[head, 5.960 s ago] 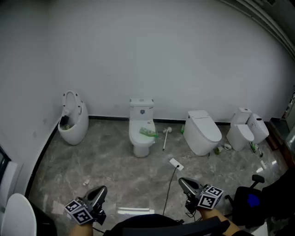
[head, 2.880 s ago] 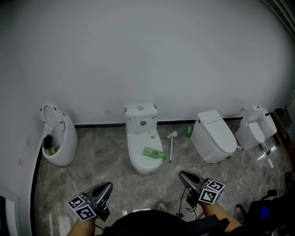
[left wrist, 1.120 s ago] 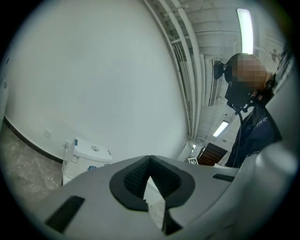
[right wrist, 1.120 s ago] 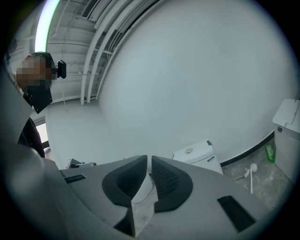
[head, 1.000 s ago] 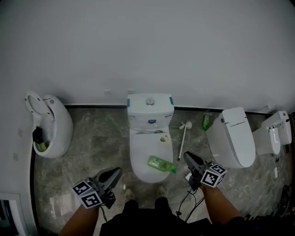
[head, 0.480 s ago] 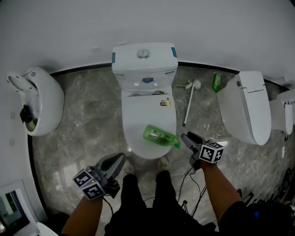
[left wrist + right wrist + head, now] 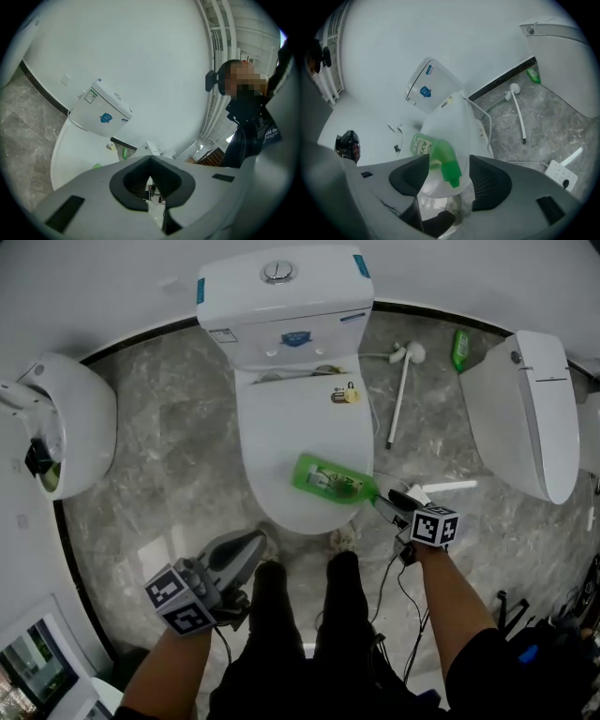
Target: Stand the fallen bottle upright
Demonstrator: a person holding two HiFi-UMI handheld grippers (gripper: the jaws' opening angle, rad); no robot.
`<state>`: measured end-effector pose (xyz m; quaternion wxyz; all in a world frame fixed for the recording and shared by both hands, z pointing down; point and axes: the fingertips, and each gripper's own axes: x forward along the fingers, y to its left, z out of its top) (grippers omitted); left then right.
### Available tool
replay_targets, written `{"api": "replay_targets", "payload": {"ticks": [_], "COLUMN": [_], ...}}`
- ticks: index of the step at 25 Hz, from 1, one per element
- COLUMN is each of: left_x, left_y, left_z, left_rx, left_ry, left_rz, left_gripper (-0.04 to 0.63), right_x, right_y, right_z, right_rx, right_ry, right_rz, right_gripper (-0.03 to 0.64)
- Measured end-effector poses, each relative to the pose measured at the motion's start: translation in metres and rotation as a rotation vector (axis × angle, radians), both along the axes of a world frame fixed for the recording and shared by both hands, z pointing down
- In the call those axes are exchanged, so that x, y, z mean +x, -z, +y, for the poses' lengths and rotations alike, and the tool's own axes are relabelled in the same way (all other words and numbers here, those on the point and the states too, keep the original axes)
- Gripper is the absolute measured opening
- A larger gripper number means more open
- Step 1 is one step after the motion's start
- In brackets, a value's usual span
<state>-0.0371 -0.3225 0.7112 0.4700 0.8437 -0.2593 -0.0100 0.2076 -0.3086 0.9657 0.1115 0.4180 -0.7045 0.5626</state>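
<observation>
A green bottle (image 7: 331,479) lies on its side on the closed lid of the white toilet (image 7: 295,423), cap pointing toward my right gripper (image 7: 382,503). In the right gripper view the green cap (image 7: 449,169) sits between the jaws of my right gripper (image 7: 449,162). Those jaws are opening, and neither pad touches the cap. My left gripper (image 7: 259,539) hangs low at the toilet's front left, away from the bottle. Seen in the left gripper view, my left gripper (image 7: 150,159) has its tips together and holds nothing.
The cistern (image 7: 281,296) stands against the wall. A toilet brush (image 7: 401,381) and a second green bottle (image 7: 460,337) lie on the floor to the right, near another toilet (image 7: 520,409). A white power strip (image 7: 448,487) with cables lies beside my right gripper. A white fixture (image 7: 56,418) stands left.
Both grippers have dropped toward the toilet and the view has tilted further down. My right gripper has reached the bottle's cap end and its jaws have spread.
</observation>
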Motion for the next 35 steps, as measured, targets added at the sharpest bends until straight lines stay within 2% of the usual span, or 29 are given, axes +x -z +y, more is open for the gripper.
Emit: {"api": "replay_targets", "payload": {"ticks": [3,10,22,25,26,30,35], "left_x": [0.001,-0.007,-0.022,-0.023,-0.023,-0.022,-0.023], "left_y": [-0.01,-0.024,-0.019,-0.019,-0.019,-0.019,-0.007], "left_z": [-0.001,-0.002,-0.003,-0.001,-0.001,0.002,0.001], "left_rx": [-0.003,-0.026,-0.035,-0.036,-0.037,-0.037,-0.024], "left_ry": [-0.017,-0.022,-0.002,-0.003,-0.002,-0.006,-0.003], "left_rz": [0.002,0.008,0.036,0.039,0.04,0.041,0.043], "left_gripper": [0.021,0.021,0.021,0.021,0.021,0.021,0.021], "right_x": [-0.008,-0.031,-0.039,-0.046,-0.048,-0.052,-0.05], "right_y": [-0.018,-0.022,-0.023,-0.026,-0.028,-0.029,-0.015], "right_z": [-0.002,-0.007,0.008,0.014,0.016,0.025,0.023], "right_rx": [0.024,0.079,-0.013,-0.019,-0.016,-0.002,0.004], "right_ry": [0.074,0.146,0.19,0.244,0.264,0.334,0.32], "right_rz": [0.031,-0.023,-0.163,-0.151,-0.141,-0.112,-0.091], "right_gripper": [0.272,0.255,0.247,0.246,0.213,0.173,0.169]}}
